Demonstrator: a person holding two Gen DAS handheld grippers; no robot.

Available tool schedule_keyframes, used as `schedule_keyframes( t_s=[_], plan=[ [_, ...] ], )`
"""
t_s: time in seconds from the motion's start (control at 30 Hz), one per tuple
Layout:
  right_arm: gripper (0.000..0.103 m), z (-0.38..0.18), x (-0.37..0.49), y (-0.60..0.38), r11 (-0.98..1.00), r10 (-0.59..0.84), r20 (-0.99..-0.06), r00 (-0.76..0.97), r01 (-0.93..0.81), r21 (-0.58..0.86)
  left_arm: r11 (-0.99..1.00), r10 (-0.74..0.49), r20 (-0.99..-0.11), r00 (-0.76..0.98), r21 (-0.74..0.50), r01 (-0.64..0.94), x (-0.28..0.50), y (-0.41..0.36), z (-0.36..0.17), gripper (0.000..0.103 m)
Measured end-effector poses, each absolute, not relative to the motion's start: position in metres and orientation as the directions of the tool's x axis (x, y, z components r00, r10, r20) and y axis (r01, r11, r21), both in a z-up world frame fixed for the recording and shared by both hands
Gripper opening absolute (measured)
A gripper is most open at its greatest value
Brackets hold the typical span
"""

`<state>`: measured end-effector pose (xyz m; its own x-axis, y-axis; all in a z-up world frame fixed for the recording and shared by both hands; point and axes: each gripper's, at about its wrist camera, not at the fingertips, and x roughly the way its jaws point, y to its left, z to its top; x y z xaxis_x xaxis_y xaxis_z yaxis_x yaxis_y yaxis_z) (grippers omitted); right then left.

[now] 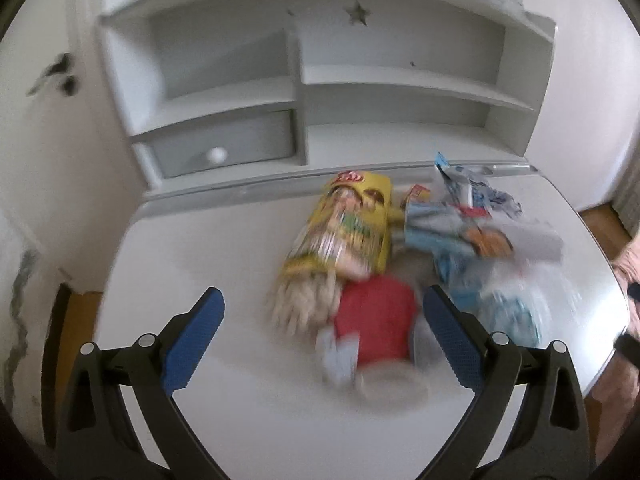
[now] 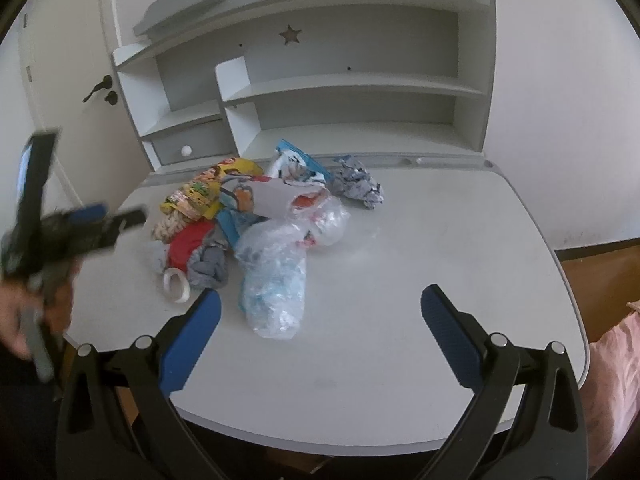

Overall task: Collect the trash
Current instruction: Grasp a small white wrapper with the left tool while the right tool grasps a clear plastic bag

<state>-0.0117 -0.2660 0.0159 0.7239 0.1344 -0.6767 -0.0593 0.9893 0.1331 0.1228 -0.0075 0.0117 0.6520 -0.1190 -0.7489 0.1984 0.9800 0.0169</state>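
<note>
L wrist view: left tool (image 1: 322, 322) spread wide, nothing between its blue pads (image 1: 192, 344), poised over the near end of the trash pile on the white surface (image 1: 192, 248). Frame heavily blurred, so detail is poor. Nearest item is a red wrapper (image 1: 374, 320) lying betw. the jaws' line; beyond it a yellow bag (image 1: 348, 224), and to the right of that blue/clear packaging (image 1: 480, 248). Shelf unit (image 1: 320, 92) stands at the back edge. R wrist view: right tool (image 2: 320, 320) also spread, empty, held above bare surface (image 2: 440, 240) near the front edge; clear bag (image 2: 276, 292) sits just ahead of its left pad (image 2: 188, 344). Pile is mid-left; crumpled paper (image 2: 358, 186) lies slightly apart at the back right of it. Left tool (image 2: 86, 220) shows at far left as a blur, beside the pile, gripped by a hand (image 2: 24, 312). Judgement: step in hand = first pick, prob. red wrapper w/ left tool. Do it well: come down w/ pads straddling the wrapper, pinch a raised fold rather than scraping flat film, close fully before lifting. No bin visible in either view.
</note>
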Motion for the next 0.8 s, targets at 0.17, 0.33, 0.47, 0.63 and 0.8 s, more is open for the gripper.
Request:
schedule_keyframes(
  t_s=[0.17, 0.33, 0.47, 0.63, 0.8],
  plan=[
    [0.097, 0.009, -0.003, -0.273, 0.991, 0.121, -0.692, 0.712, -0.047, 0.125, 0.973, -0.159, -0.811, 0.562, -0.033, 0.229, 0.191, -0.009, -0.007, 0.097],
    [0.097, 0.004, 0.016, -0.277, 0.984, 0.168, -0.715, 0.678, -0.070, 0.165, 0.957, -0.215, -0.833, 0.509, -0.077, 0.279, 0.216, -0.012, -0.026, 0.084],
    [0.097, 0.011, 0.038, -0.268, 0.975, 0.221, -0.722, 0.655, -0.122, 0.187, 0.949, -0.269, -0.826, 0.495, -0.140, 0.283, 0.217, -0.003, -0.027, 0.024],
    [0.097, 0.021, 0.062, -0.243, 0.975, 0.218, -0.739, 0.637, -0.180, 0.133, 0.944, -0.293, -0.775, 0.560, -0.140, 0.300, 0.199, 0.008, 0.005, 0.000],
    [0.097, 0.032, 0.069, -0.217, 0.969, 0.207, -0.758, 0.619, -0.239, 0.070, 0.939, -0.319, -0.773, 0.549, -0.178, 0.295, 0.182, 0.024, 0.018, 0.000]
  ],
)
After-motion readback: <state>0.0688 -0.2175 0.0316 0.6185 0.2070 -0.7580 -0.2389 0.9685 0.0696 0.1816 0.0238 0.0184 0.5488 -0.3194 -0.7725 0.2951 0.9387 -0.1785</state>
